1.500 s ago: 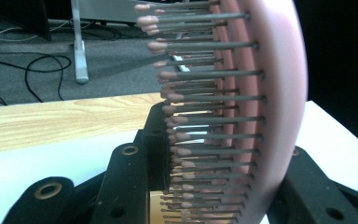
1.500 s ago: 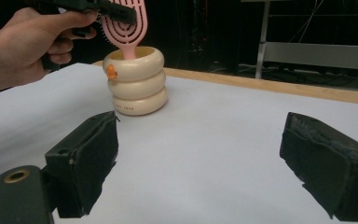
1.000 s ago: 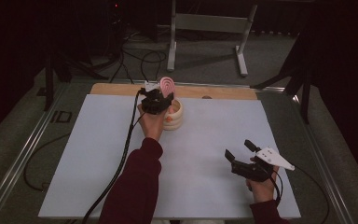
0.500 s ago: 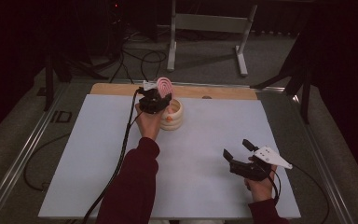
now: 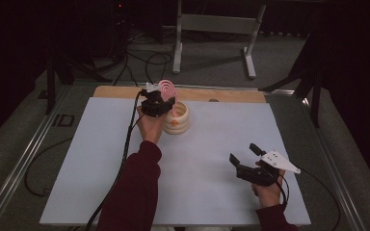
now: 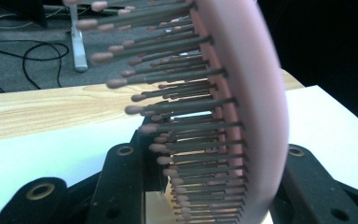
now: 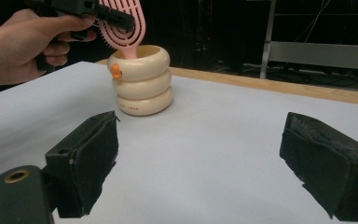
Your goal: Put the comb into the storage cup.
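Observation:
A pink hairbrush [image 5: 167,88] stands upright with its lower end inside a cream cup [image 5: 177,119] made of stacked rings. My left gripper [image 5: 160,103] is shut on the hairbrush [image 6: 247,93] just above the cup's mouth, and the bristles point toward the left jaw. In the right gripper view the hairbrush [image 7: 126,23] dips into the cup [image 7: 142,86], which has a small orange knob on its side. My right gripper [image 5: 243,152] rests low over the white mat at the front right. Its jaws [image 7: 203,128] are open with nothing between them.
The white mat [image 5: 101,159] covers the table, and a wooden strip [image 5: 231,95] runs along its far edge. Beyond the table stand a metal frame [image 5: 212,24] and loose floor cables [image 5: 144,57]. A cable [image 5: 125,159] trails from my left gripper along the sleeve.
My left gripper has shifted slightly left with the hairbrush, staying over the cup. The right gripper has kept its place.

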`<state>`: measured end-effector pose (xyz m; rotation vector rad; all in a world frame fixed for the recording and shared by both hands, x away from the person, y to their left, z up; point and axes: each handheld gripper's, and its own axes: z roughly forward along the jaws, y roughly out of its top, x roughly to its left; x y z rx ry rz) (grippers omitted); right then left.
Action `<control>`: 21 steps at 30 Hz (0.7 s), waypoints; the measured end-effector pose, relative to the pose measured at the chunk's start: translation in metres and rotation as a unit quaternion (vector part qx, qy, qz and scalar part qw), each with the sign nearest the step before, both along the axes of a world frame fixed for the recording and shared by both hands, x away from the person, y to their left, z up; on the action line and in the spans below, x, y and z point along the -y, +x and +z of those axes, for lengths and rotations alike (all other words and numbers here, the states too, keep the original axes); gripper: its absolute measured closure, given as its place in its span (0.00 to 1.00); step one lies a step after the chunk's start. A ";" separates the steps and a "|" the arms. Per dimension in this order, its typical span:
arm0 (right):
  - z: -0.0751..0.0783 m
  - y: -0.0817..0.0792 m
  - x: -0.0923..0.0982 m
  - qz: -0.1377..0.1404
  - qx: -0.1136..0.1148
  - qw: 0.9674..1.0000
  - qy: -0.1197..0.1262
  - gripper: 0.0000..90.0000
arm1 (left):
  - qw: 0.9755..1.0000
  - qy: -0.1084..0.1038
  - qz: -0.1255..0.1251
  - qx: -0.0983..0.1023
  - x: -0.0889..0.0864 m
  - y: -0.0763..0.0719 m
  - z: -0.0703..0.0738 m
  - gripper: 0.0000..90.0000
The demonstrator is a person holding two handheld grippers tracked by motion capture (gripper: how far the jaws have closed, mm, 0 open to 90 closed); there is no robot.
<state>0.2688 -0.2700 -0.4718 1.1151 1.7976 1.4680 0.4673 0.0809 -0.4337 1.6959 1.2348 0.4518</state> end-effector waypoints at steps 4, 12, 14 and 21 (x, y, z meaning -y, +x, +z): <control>0.000 -0.001 -0.001 0.001 0.001 1.000 -0.001 0.13 | 1.000 0.004 -0.001 0.000 0.000 0.000 -0.001 0.66; 0.001 0.000 -0.002 0.002 0.002 1.000 -0.001 0.13 | 1.000 0.011 0.003 -0.003 -0.002 0.001 -0.001 0.63; 0.001 0.000 -0.002 0.002 0.002 1.000 -0.001 0.13 | 1.000 0.014 0.003 -0.004 -0.003 0.001 -0.001 0.62; 0.000 0.000 -0.003 0.003 0.001 1.000 0.000 0.13 | 1.000 0.020 0.011 -0.008 -0.008 0.001 -0.004 0.58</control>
